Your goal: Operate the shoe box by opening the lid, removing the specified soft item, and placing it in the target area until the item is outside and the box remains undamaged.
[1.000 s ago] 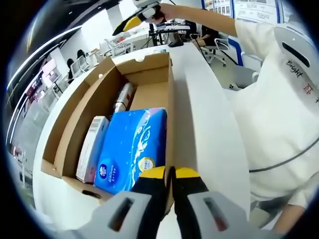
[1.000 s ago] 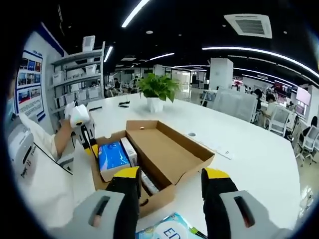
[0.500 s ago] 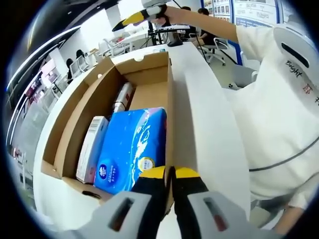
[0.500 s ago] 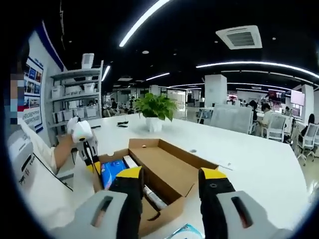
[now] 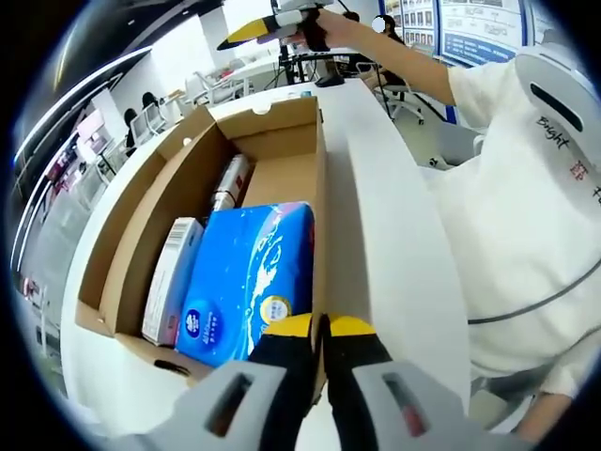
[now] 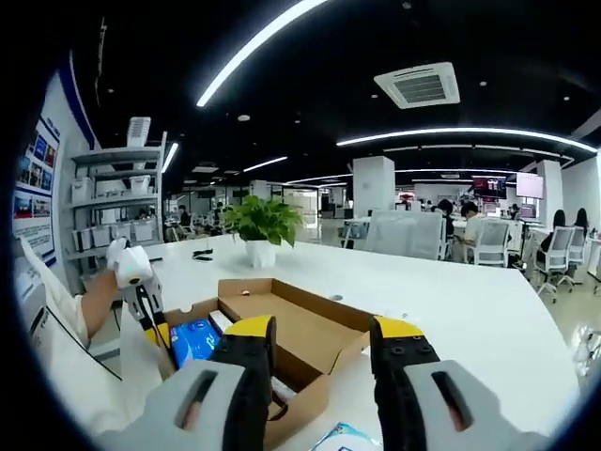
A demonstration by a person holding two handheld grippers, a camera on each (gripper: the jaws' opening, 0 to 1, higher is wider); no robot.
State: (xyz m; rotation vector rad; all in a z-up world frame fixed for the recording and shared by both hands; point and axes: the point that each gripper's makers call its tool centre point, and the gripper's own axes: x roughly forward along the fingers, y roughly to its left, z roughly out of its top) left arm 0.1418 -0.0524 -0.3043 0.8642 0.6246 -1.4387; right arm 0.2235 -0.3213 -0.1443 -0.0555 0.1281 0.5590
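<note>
The open cardboard shoe box (image 5: 282, 141) lies on a white table (image 5: 376, 216). Inside it are a blue soft tissue pack (image 5: 249, 277), a white and pink carton (image 5: 169, 282) and a silver tube (image 5: 230, 183). My left gripper (image 5: 319, 329) is shut on the top edge of the box's near right wall. In the right gripper view my right gripper (image 6: 324, 338) hangs open and empty, high above the shoe box (image 6: 282, 315) and apart from it. The tissue pack (image 6: 192, 338) and the left gripper (image 6: 150, 315) show there too. The right gripper (image 5: 268, 25) appears far off above the box.
A person in a white top (image 5: 526, 207) stands along the table's right edge. A potted plant (image 6: 258, 225) stands on the table (image 6: 451, 319) beyond the box. A blue and white packet (image 6: 343, 437) lies below my right jaws. Shelves (image 6: 117, 202) and office chairs ring the table.
The right gripper has risen and tilted upward, so the box sits lower and smaller in its view. The left gripper keeps its hold on the box wall; the contents have not moved.
</note>
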